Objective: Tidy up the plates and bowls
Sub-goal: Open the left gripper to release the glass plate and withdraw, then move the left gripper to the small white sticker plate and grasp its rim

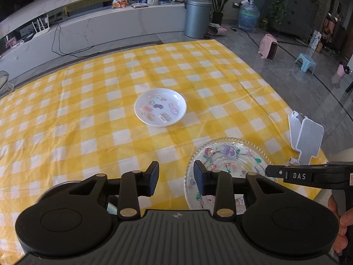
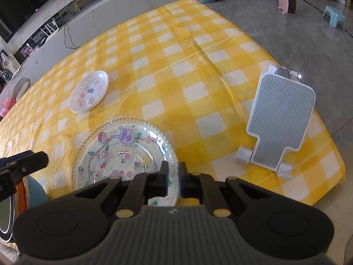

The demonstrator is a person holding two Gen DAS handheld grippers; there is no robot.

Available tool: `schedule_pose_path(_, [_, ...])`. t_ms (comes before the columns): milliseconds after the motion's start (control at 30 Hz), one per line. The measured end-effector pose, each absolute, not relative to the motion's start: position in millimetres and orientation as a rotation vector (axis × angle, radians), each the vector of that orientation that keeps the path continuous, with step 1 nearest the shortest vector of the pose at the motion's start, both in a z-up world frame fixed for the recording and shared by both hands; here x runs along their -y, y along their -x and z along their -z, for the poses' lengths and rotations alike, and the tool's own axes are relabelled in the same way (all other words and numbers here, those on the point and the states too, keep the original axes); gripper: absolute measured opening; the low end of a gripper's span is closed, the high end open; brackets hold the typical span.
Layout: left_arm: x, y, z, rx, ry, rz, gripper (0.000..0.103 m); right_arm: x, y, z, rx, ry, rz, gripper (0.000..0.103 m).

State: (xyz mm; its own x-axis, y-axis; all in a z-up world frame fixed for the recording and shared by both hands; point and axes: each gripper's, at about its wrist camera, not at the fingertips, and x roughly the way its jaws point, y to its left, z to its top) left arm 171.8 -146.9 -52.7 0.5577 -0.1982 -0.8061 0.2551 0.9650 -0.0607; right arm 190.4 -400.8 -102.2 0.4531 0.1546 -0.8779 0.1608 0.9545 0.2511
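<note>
A clear glass plate [image 2: 123, 152] with cartoon prints lies near the table's front edge; it also shows in the left wrist view [image 1: 229, 161]. My right gripper [image 2: 173, 180] is shut on the plate's right rim. A white bowl [image 1: 160, 107] with stickers sits mid-table, farther out; it also shows in the right wrist view [image 2: 89, 91]. My left gripper [image 1: 175, 177] is open and empty, hovering just left of the glass plate. A dark round dish edge [image 1: 55, 190] peeks out under the left gripper.
A white and grey phone stand [image 2: 280, 119] stands at the table's right edge, also in the left wrist view [image 1: 305, 137]. The yellow checked tablecloth [image 1: 88, 110] covers the table. An orange-rimmed dish [image 2: 19, 190] lies at the left.
</note>
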Motion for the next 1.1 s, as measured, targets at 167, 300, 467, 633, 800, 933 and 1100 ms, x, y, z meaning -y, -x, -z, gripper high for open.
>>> schedule_pose_path(167, [144.1, -173.1, 48.0, -0.939, -0.059, 0.279, 0.04, 399.4, -190.4, 102.1, -1.116, -0.314, 0.011, 0.008])
schedule_pose_path(300, [141.1, -174.5, 42.5, -0.925, -0.07, 0.291, 0.04, 399.0, -185.0, 93.8, -1.064, -0.288, 0.06, 0.016])
schedule_pose_path(467, [134.5, -188.5, 36.1, -0.917, -0.06, 0.277, 0.043, 400.7, -182.3, 84.7, -0.984, -0.334, 0.062, 0.023])
schedule_pose_path(633, [123.6, -212.5, 31.2, -0.944, -0.006, 0.256, 0.044, 387.5, -197.6, 82.2, -0.987, -0.407, 0.015, 0.026])
schedule_pose_path(800, [116.8, -235.7, 27.3, -0.951, 0.002, 0.216, 0.047, 360.2, -227.6, 61.7, -0.973, -0.392, -0.065, 0.036])
schedule_pose_path(933, [111.3, -251.2, 25.8, -0.939, -0.019, 0.195, 0.053, 340.2, -256.9, 49.6, -0.955, -0.399, -0.109, 0.041])
schedule_pose_path(1100, [104.0, -270.9, 33.1, -0.945, -0.026, 0.203, 0.056, 323.4, -288.0, 57.8, -0.956, -0.439, -0.128, 0.041])
